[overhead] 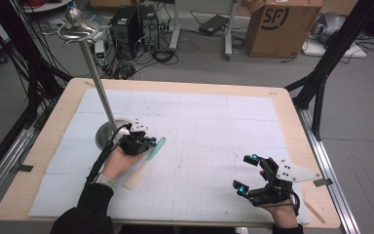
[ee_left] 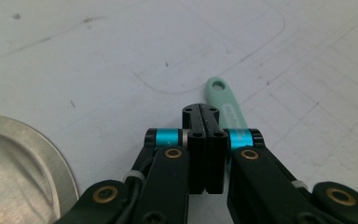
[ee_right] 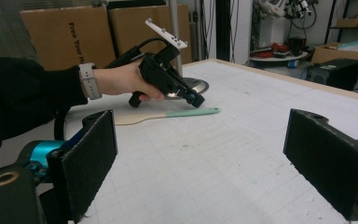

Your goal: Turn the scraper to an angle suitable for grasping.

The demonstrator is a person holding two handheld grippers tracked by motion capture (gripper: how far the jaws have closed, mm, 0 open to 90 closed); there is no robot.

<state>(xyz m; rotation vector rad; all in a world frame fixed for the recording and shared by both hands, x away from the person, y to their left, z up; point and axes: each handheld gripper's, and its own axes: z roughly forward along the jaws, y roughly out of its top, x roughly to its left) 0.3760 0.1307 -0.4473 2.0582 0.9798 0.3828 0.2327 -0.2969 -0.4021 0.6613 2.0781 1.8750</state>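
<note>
I have the left tongs (overhead: 146, 142) down over the spatula (overhead: 145, 163), which lies flat on the white mat of the bench (overhead: 292, 117), its mint-green handle pointing away from me and its pale blade toward me. In the left gripper view the jaws stand pressed together with no gap between them, and the green handle (ee_left: 227, 103) runs past just to their right side rather than between them, so I read these tongs as closed on nothing, resting just beside the handle. The stand (overhead: 95, 73), a tall metal pole on a round base with hooks at its top, is right next to them on the left. My right tongs (overhead: 246, 173) sit well apart near the front right of the bench, jaws spread wide and empty, aimed across at the left hand (ee_right: 121, 81). I judge the step in hand to be the pickup of the spatula, not yet made. The next move calls for opening the left jaws, shifting them sideways until they straddle the handle, then closing and lifting, perhaps toward a hook on the stand.
</note>
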